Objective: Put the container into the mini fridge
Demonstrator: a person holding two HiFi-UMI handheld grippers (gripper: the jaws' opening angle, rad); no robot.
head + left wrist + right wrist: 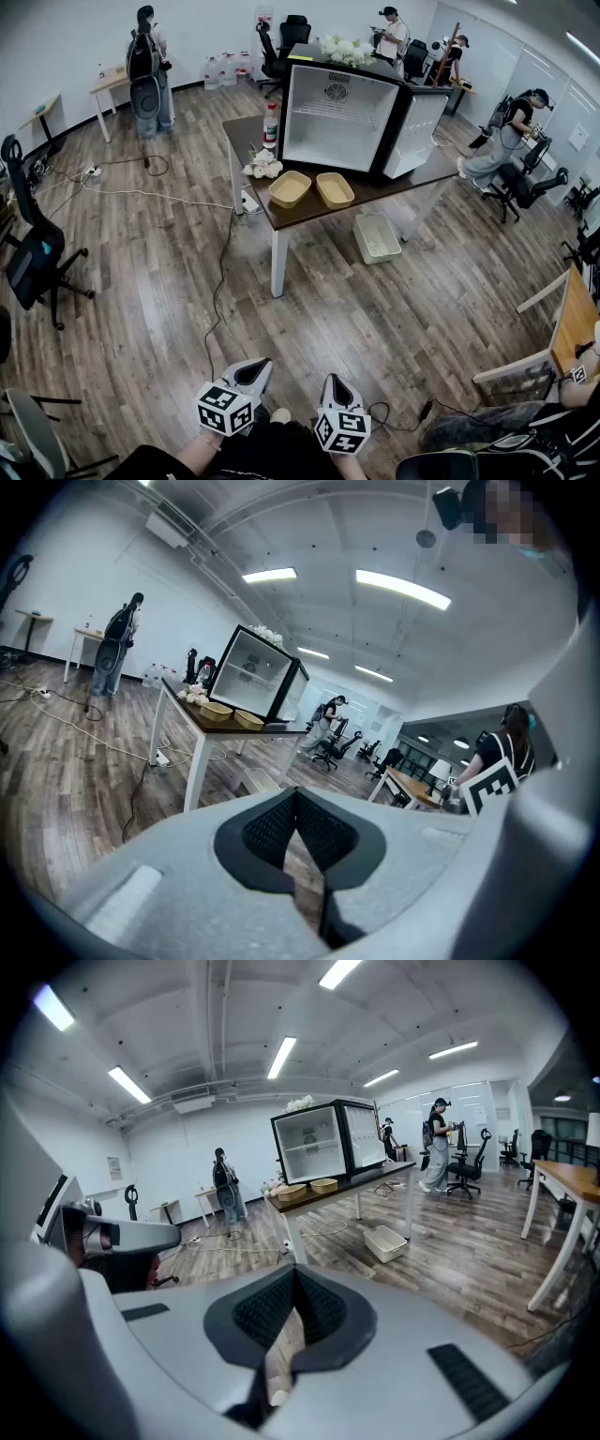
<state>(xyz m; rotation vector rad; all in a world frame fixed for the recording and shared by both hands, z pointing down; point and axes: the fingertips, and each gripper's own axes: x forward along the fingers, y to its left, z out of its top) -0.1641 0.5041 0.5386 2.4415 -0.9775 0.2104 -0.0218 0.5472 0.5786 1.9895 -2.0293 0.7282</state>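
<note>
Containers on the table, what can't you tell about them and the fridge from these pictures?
Contents of the left container and right container: too small in the head view, seen side-on in both gripper views.
Label on the bottle: too small to read in any view.
Whatever lies on the table behind the fridge: hidden by the fridge in the head view.

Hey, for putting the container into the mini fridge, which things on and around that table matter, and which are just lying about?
For the job: mini fridge, door open; left tan container; right tan container.
Lying about: bottle; flowers; white bin on the floor by the table.
</note>
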